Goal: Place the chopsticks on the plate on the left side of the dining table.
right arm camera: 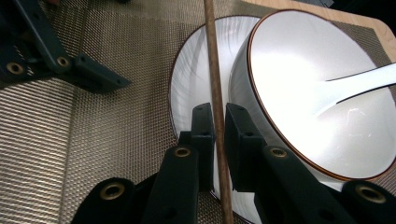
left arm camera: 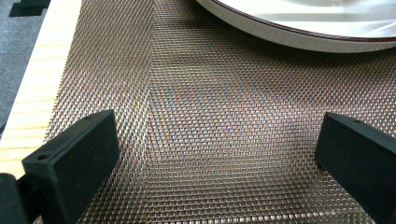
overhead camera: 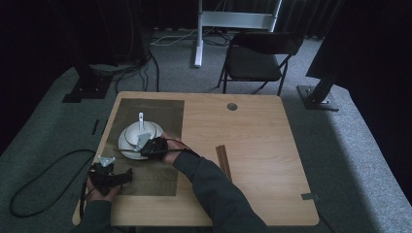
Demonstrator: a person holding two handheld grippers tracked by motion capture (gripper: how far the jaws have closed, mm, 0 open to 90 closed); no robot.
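Over the woven mat (overhead camera: 160, 109), right gripper (right arm camera: 215, 122) clamps a chopstick (right arm camera: 214, 88); left gripper (left arm camera: 215, 154) gapes.

A thin brown chopstick (right arm camera: 215, 93) is held between the jaws, slanting over the rim of the white plate (right arm camera: 191, 79), beside the bowl (right arm camera: 299, 79).

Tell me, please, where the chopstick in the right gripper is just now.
In the right gripper view the chopstick is clamped between the right gripper and reaches across the plate, beside the white bowl on the woven mat.
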